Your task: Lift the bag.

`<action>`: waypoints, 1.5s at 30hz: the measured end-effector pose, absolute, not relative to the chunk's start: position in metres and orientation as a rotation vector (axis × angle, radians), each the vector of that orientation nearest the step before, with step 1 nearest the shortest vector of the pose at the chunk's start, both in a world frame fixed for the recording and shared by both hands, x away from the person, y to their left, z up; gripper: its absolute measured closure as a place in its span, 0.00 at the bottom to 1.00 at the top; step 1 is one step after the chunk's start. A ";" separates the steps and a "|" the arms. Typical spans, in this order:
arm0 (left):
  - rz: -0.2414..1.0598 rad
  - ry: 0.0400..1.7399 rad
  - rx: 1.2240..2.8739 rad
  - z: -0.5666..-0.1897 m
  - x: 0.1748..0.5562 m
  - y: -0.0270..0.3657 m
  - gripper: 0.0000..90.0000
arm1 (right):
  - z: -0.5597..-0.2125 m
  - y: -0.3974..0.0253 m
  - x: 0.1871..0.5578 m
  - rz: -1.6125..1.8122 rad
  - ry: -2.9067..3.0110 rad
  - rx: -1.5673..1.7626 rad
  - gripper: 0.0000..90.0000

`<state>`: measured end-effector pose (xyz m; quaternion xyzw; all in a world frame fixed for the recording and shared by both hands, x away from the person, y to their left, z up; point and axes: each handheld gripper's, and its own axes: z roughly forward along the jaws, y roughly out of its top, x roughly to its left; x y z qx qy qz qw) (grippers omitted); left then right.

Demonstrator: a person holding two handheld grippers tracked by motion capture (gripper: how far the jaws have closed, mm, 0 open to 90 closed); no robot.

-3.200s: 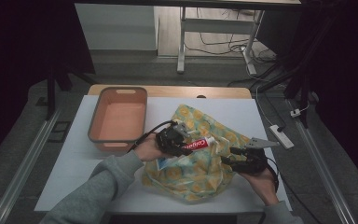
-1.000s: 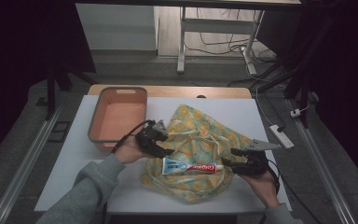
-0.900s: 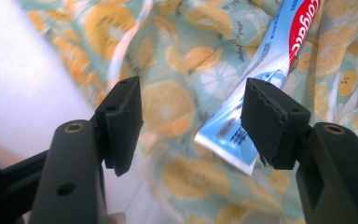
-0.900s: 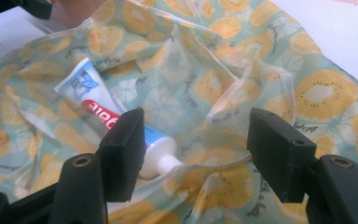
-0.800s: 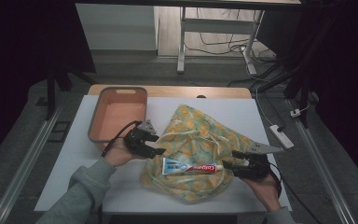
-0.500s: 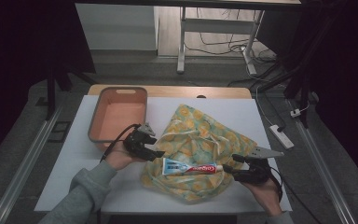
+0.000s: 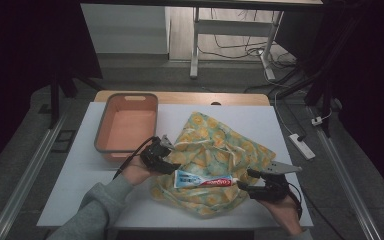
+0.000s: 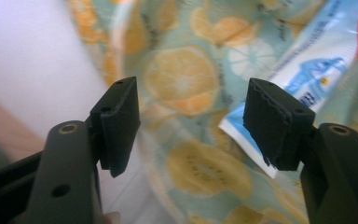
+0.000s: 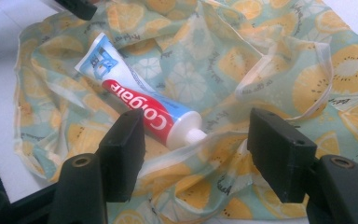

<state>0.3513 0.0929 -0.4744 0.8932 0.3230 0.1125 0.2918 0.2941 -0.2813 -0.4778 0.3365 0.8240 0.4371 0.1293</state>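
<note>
White surface (image 7: 75,175) carried everything. Orange tub (image 7: 127,126) sat just left of lemon-print cloth bag (image 7: 220,150), bag rumpled flat mid-surface. Toothpaste tube (image 7: 204,180) lay on bag's near part, cap end pointing right, flat end left. Left gripper (image 7: 166,161) at bag's left edge, fingers spread wide, nothing between them, near tube's flat end. Right gripper (image 7: 245,179) at bag's right edge, fingers also apart, empty, just by tube's cap.
</note>
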 end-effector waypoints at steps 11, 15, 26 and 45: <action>0.302 0.975 2.434 -0.467 0.391 0.078 0.46 | -0.475 -0.280 0.291 1.290 2.391 0.957 0.41; 0.298 1.018 2.474 -0.473 0.400 0.075 0.62 | -0.475 -0.281 0.290 1.299 2.390 0.957 0.41; 0.146 0.936 2.522 -0.475 0.389 0.077 0.99 | -0.491 -0.256 0.281 1.064 2.537 1.027 0.28; -0.056 0.829 2.295 -0.450 0.356 0.137 0.99 | -0.454 -0.251 0.260 1.059 2.404 0.907 1.00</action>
